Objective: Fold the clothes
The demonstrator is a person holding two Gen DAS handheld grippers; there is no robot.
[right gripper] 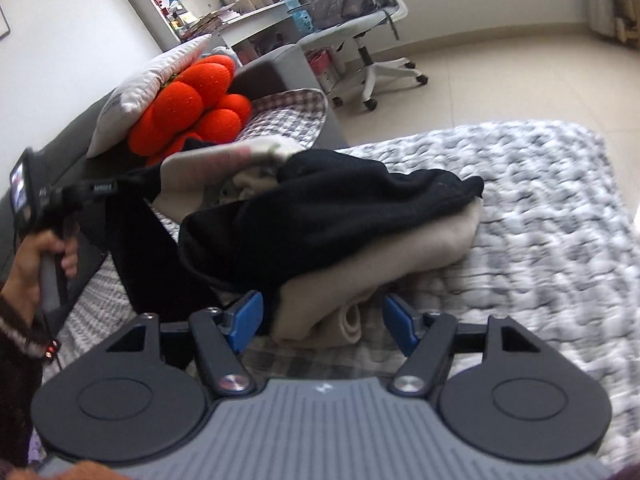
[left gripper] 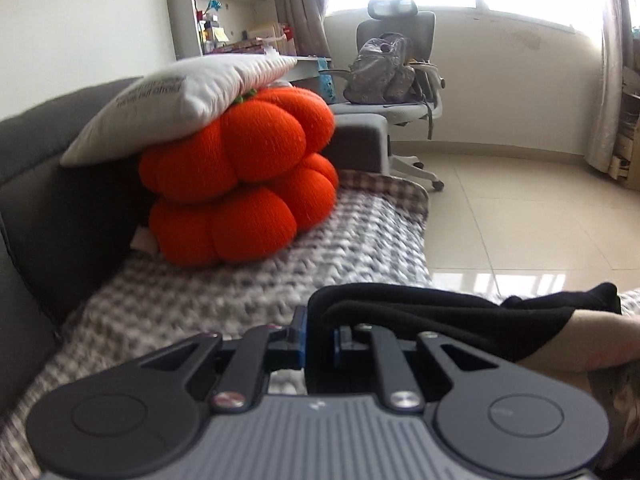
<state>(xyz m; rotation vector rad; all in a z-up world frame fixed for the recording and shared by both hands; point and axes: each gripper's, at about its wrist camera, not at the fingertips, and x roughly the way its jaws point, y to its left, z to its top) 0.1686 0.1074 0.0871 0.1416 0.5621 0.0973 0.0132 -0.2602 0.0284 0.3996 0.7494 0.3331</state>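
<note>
A black garment [right gripper: 320, 208] lies draped over a pile of beige clothes [right gripper: 400, 248] on a grey-and-white knitted blanket [right gripper: 540, 220]. My left gripper [left gripper: 320, 342] is shut on a fold of the black garment [left gripper: 460, 308], which trails to the right over beige cloth [left gripper: 600, 340]. In the right wrist view the left gripper [right gripper: 120, 188] sits at the left, held by a hand [right gripper: 36, 256], pulling a black edge taut. My right gripper [right gripper: 324, 322] is open, its blue pads [right gripper: 248, 318] on either side of a rolled beige fold [right gripper: 316, 320] at the pile's near edge.
An orange pumpkin cushion [left gripper: 240, 176] under a white pillow [left gripper: 176, 96] leans on the dark grey sofa back [left gripper: 52, 208]. Beyond are an office chair [left gripper: 400, 80] carrying a backpack, a bookshelf [left gripper: 224, 4] and a tiled floor [left gripper: 520, 208].
</note>
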